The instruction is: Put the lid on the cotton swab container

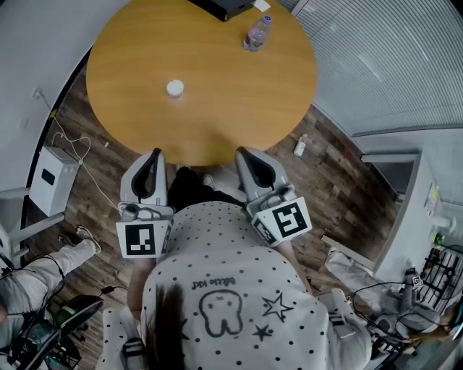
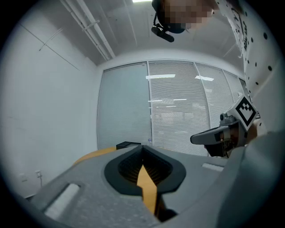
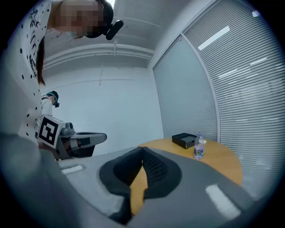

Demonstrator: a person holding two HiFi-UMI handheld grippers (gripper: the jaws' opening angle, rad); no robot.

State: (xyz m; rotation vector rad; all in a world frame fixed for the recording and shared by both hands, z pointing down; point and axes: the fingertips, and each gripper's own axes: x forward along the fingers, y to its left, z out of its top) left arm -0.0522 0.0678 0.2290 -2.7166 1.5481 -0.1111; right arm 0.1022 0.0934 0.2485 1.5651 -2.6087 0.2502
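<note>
Both grippers are held close in front of the person's dotted shirt (image 1: 239,289), side by side and apart, with the jaws pointing forward toward the table. Left gripper (image 1: 155,154): jaws clenched, ribbed pads meeting along one seam, nothing between them. Right gripper (image 1: 242,152): jaws likewise clenched pad to pad and empty. In the head view the tips of both line up with the near edge of the round wooden table (image 1: 217,123); contact with it cannot be told. The floor (image 1: 340,181) beneath and to either side of the grippers is dark wood plank. A small bottle (image 1: 301,145) stands on the floor to the right of the right gripper, near the table's edge. To the left of the left gripper a white box unit (image 1: 52,177) sits on the floor with a thin cable (image 1: 72,144) looping beside it. Further left and nearer, another person's leg (image 1: 43,267) shows. The white container (image 1: 174,88) sits on the table ahead of the left gripper, well apart from both grippers, alone on the bare top. At this size, whether its lid is on cannot be told. Beyond it, ahead of the right gripper at the table's far side, a water bottle (image 1: 257,33) stands upright. A black box (image 1: 226,6) lies just beyond it, to its left. Past the table, the room is closed by a plain white wall (image 3: 116,107) on the left and slatted blinds (image 3: 240,80) on the right.
</note>
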